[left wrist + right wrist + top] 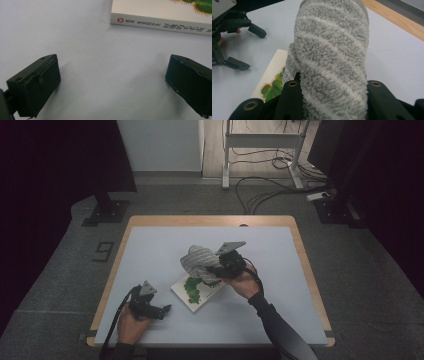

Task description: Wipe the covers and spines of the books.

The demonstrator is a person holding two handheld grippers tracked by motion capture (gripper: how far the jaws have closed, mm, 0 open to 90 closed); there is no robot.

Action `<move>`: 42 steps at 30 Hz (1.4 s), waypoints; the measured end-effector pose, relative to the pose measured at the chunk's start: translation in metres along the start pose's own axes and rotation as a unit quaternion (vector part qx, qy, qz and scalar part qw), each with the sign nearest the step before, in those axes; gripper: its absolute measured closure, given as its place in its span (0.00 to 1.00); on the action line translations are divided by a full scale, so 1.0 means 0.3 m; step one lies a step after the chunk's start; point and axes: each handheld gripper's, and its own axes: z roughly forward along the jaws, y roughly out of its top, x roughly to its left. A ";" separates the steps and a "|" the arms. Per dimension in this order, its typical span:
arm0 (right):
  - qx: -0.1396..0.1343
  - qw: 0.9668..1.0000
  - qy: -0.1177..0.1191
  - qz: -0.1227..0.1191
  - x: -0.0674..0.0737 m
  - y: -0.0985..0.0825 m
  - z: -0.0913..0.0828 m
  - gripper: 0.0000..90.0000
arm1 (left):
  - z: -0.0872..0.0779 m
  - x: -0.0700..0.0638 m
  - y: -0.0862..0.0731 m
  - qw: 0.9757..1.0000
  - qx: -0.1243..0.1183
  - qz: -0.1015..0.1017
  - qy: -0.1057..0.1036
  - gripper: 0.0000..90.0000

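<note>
The right gripper (212, 269) is clenched on a fluffy grey slipper (198, 260) with pale diagonal stripes; in the right gripper view the two black jaws press into its pile from either side, and the slipper (332, 57) rises between them. In the high view the slipper hangs clear of the table, lifted over the far corner of a picture book (197, 291), with the person's right hand (243, 281) and dark sleeve behind the gripper.

The left gripper (162, 310) is released: in its own view the jaws stand wide apart with bare table between them and nothing in their grasp. It rests low near the front left of the table, held by the left hand (131, 324), its jaws aimed toward the book. The book's spine (160, 25), white with printed characters and a small red mark, lies just ahead of those jaws but apart from them.

The book lies flat, turned at an angle, near the middle of the table, its white cover showing a green, spiky-edged drawing (273, 86).

The table (155, 250) has a pale bluish-white top, matte and plain, with a light wooden edge (210, 220) showing along the far side and both flanks. It stands on dark grey carpet. Beyond it are a white wall panel (160, 145), the legs of a white metal frame (260, 142), loose cables (265, 190) on the floor, and black stands and drapes at both sides.
</note>
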 end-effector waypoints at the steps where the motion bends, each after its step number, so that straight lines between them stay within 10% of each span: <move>1: -0.001 1.000 -0.003 0.001 -0.004 -0.003 -0.010 0.70 | 0.000 0.000 0.000 1.000 0.000 0.000 0.000 0.00; 42: -0.007 0.991 -0.111 0.069 -0.154 -0.330 -0.418 0.70 | 0.000 0.000 0.000 1.000 0.000 0.000 0.000 0.00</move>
